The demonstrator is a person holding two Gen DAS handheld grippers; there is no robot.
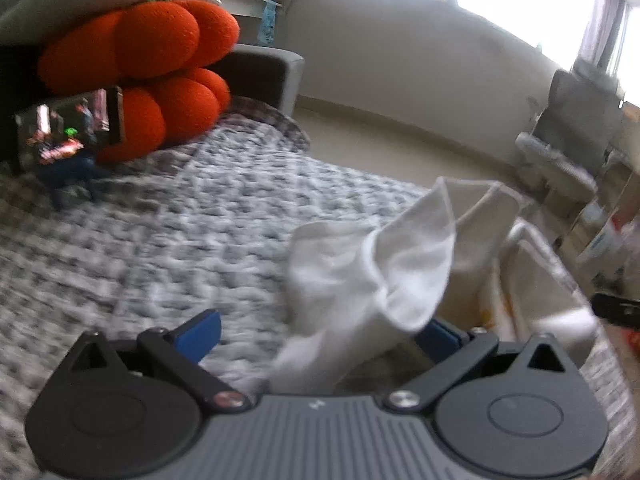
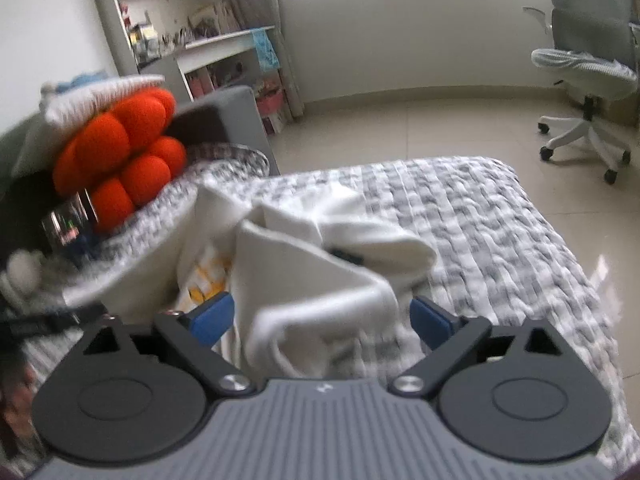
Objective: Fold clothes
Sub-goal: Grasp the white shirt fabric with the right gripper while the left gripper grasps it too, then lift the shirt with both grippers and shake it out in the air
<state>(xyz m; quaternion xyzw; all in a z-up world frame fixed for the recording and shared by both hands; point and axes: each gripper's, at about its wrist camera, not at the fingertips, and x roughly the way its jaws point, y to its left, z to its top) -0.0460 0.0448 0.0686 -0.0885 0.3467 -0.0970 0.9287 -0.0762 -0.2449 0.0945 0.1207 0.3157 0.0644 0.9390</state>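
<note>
A white garment (image 1: 372, 264) with a yellow print lies bunched on the grey-and-white bedspread (image 1: 160, 232). In the left wrist view a fold of it rises between the wide-apart blue pads (image 1: 198, 334) of my left gripper (image 1: 318, 334), and the pads do not press on it. The right wrist view shows the same white garment (image 2: 312, 264) piled between the blue pads (image 2: 212, 320) of my right gripper (image 2: 322, 318). Those jaws also stand wide, and the cloth is loose between them. The yellow print (image 2: 208, 276) shows on the left part of the heap.
An orange lumpy cushion (image 2: 120, 156) under a white pillow sits at the bed's far left, with a lit screen (image 1: 68, 128) propped before it. Beyond the bedspread (image 2: 480, 220) are tiled floor, a bookshelf (image 2: 200, 32) and a grey office chair (image 2: 588, 68).
</note>
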